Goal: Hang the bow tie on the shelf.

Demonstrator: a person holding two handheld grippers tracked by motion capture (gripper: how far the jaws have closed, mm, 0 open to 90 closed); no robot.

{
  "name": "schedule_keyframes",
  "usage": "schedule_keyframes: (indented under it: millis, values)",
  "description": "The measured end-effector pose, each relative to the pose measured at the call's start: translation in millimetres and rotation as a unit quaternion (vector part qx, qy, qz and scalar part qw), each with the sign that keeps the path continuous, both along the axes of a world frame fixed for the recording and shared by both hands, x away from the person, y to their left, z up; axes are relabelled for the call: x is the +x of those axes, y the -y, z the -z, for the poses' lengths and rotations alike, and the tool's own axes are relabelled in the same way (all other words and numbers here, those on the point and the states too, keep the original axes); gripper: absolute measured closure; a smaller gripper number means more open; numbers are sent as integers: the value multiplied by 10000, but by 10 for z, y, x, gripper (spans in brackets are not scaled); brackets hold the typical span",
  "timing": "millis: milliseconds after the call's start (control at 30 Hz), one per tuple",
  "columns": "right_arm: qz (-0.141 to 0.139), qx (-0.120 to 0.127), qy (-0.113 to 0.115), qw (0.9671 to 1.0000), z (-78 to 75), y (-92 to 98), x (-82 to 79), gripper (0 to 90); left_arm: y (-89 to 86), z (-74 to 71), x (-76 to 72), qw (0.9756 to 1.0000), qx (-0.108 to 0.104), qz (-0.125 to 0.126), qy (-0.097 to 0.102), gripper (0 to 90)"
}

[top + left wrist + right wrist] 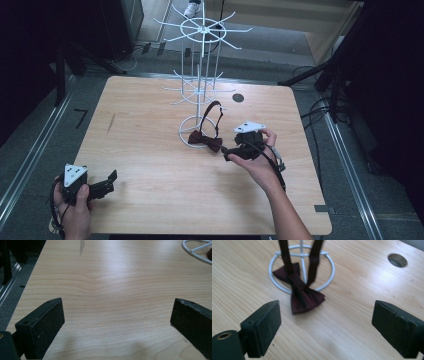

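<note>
The dark red bow tie is lying across the white wire rack's base ring, its bow resting partly on the tabletop just outside the ring while its strap is looping up to one of the rack's lower hooks. Seen from the right gripper, the bow tie is sitting straight ahead along the jaws' line and a little to the left in the right gripper view, with the bow's long axis running roughly crosswise to the ring's front edge and the strap rising steeply behind it. The right gripper is standing wide, nothing between its pads, and it is hovering near the bow tie but apart from it. The left gripper is resting far from the rack at the wooden table's near left corner, jaws also spread wide and empty, so the right hand is much the nearer. The high view is showing the strap's hook; the right gripper view is showing the bow's folds and the ring under it.
</note>
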State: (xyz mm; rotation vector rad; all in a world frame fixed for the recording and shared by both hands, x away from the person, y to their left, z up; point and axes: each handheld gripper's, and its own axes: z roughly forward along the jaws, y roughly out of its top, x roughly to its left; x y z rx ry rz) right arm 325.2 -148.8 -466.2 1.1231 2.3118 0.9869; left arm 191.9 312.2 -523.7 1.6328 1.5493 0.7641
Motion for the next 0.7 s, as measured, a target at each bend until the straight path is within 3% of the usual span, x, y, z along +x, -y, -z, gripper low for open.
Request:
schedule_keyframes:
  millis: [300, 700]
  values:
    - [470, 115, -59, 9988, 151, 397, -95, 34, 3, 0, -1, 10000, 19, -2, 0, 0]
    - [1171, 340, -78, 9925, 388, 1016, -286, 19, 3, -1, 0, 10000, 44, 31, -11, 0]
